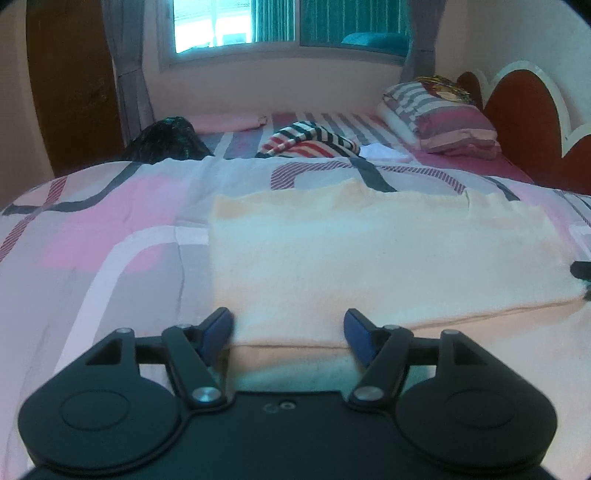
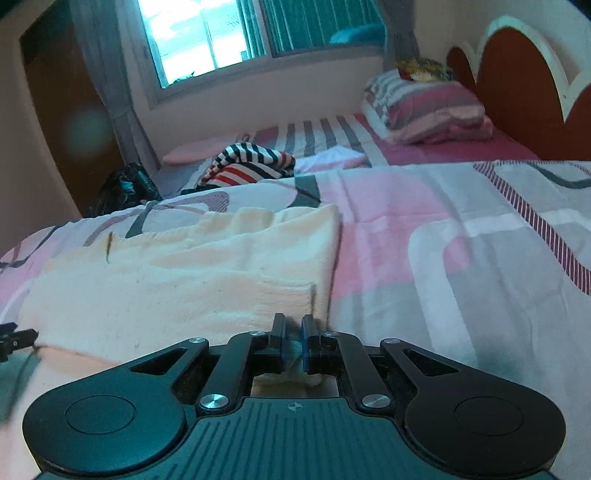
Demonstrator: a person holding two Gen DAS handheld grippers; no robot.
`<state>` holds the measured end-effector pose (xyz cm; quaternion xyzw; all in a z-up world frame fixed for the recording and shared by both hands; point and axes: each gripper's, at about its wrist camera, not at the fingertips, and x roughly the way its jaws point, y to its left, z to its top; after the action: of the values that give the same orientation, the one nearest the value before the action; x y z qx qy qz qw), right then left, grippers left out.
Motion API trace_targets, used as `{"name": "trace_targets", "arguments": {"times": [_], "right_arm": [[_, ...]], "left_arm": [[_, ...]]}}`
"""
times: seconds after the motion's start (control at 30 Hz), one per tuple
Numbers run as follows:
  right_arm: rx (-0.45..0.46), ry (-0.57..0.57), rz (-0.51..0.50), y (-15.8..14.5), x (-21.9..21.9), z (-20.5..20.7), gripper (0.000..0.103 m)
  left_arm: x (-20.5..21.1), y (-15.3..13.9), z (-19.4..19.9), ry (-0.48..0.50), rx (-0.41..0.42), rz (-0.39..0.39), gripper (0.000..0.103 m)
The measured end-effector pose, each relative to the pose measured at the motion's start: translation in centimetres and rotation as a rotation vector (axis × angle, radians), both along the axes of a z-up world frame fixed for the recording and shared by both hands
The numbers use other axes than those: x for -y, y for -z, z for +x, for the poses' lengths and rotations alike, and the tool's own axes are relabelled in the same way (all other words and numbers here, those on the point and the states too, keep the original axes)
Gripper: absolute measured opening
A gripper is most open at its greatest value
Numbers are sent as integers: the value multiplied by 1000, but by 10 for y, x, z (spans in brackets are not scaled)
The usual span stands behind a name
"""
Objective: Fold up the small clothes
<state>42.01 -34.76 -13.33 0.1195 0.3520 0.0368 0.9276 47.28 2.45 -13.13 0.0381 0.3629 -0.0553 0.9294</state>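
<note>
A cream cloth lies folded flat on the patterned bedspread. My left gripper is open, its blue-padded fingers standing either side of the cloth's near left edge. In the right wrist view the same cloth lies to the left. My right gripper is shut on the cloth's near right corner, with cream fabric showing between and behind the fingers. The right gripper's tip shows at the right edge of the left wrist view.
A striped garment lies crumpled further up the bed, with a dark bag to its left and a pink cloth behind. Pillows rest against the red headboard. A window is on the far wall.
</note>
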Motion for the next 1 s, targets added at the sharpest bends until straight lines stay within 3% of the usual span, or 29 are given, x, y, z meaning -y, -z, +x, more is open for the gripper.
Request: {"name": "trace_targets", "arguments": {"times": [0.17, 0.33, 0.5, 0.7, 0.73, 0.8, 0.83, 1.0], "right_arm": [[-8, -54, -62, 0, -4, -3, 6], [-24, -54, -59, -7, -2, -6, 6], [26, -19, -10, -31, 7, -46, 6], [18, -20, 47, -45, 10, -104, 7], [13, -22, 52, -47, 11, -113, 11], [12, -16, 63, -51, 11, -137, 50], [21, -13, 56, -53, 10, -148, 55], [34, -35, 62, -65, 7, -212, 55]], "left_arm": [[4, -3, -2, -17, -19, 27, 67], [10, -10, -7, -40, -53, 68, 67], [12, -20, -37, -24, -34, 78, 66], [9, -34, -97, 5, -14, 122, 66], [7, -35, -110, 4, -10, 134, 66], [1, -38, -131, -2, -12, 142, 66], [-1, -39, -142, -5, -13, 143, 66], [-15, -43, -205, -2, -18, 144, 66]]}}
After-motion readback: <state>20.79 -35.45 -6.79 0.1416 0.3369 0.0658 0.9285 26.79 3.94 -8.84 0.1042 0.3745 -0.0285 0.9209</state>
